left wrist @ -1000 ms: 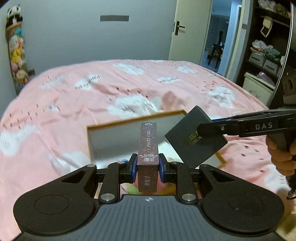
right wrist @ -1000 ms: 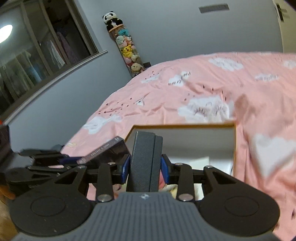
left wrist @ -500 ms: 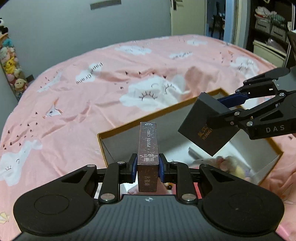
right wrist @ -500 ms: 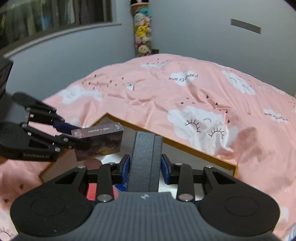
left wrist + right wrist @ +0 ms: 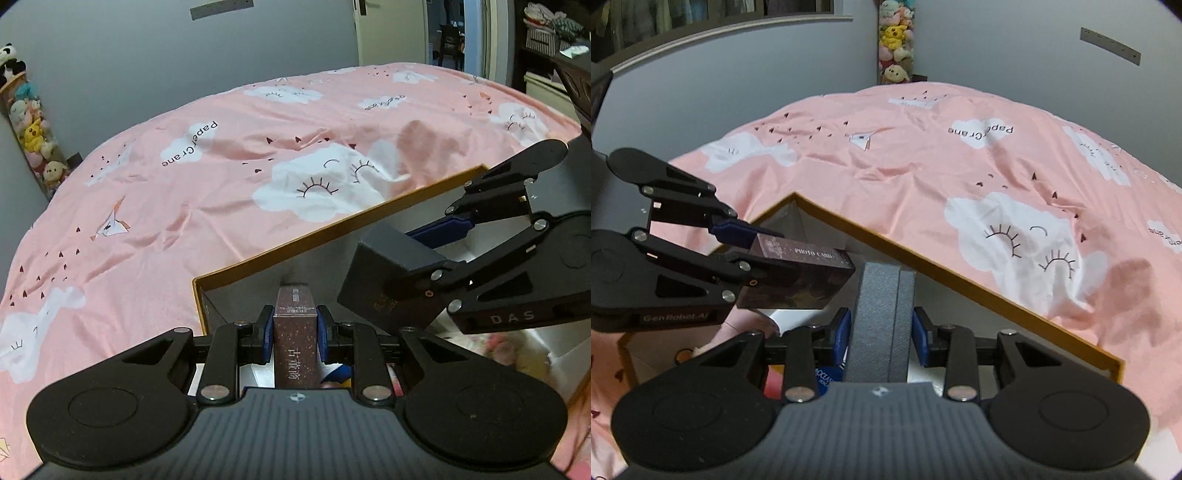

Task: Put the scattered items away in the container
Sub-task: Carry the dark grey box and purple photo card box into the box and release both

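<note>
While the left gripper [image 5: 294, 328] pinched a brown box [image 5: 294, 347] bearing Chinese characters over the gold-rimmed container [image 5: 332, 229], "DAS" showed on the right gripper [image 5: 424, 254] alongside. From the right wrist, that gripper [image 5: 881, 328] clamped a grey case [image 5: 881, 325]; "PHOTO CARD" read on the brown box [image 5: 801, 277], "Paper Crane" on the pink bedspread [image 5: 960, 155].

The open container [image 5: 332, 225] sits on the bed [image 5: 221, 184]. Over its inside, the left tool [image 5: 294, 328] holds a card box [image 5: 294, 332], with the right tool [image 5: 882, 332] just to its right, clamping a flat case [image 5: 881, 321]. Stuffed toys [image 5: 894, 40] stack in the corner behind the bed.
</note>
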Demonstrator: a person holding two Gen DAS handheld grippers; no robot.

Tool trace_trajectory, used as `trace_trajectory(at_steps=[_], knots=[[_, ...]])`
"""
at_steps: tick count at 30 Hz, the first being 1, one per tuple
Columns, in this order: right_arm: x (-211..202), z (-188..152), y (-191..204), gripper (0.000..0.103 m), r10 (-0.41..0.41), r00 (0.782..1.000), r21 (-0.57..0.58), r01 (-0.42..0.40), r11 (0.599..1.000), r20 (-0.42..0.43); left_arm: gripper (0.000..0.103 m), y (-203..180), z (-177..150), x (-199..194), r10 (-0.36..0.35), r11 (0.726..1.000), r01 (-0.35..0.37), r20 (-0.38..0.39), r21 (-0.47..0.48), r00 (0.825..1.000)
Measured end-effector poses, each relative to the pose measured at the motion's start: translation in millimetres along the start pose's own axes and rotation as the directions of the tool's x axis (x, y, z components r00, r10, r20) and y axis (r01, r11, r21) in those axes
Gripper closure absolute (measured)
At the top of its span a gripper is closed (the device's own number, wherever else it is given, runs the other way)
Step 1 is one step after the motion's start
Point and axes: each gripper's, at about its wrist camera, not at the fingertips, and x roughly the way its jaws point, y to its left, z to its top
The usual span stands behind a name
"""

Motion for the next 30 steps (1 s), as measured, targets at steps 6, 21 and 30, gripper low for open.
trace_trajectory(at_steps=[6,21,30], knots=[[18,1,-6,0.065,0.039,0.999,0.048,-0.038,0.998,-0.022,0.077,11,-1,19,-0.012,0.998,0.009,-0.062,-0.056,0.998],[33,-3,-5,0.063,0.073,0.992,0.106,-0.062,0.992,-0.101,0.06,13,-7,18,-0.076,0.996,0.07,-0.119,-0.061,0.99],[23,-15,-9,0.066,0.068,0.986,0.098,-0.054,0.994,-0.153,0.077,19,-3,13,-0.036,0.994,0.018,-0.165,-0.109,0.986]])
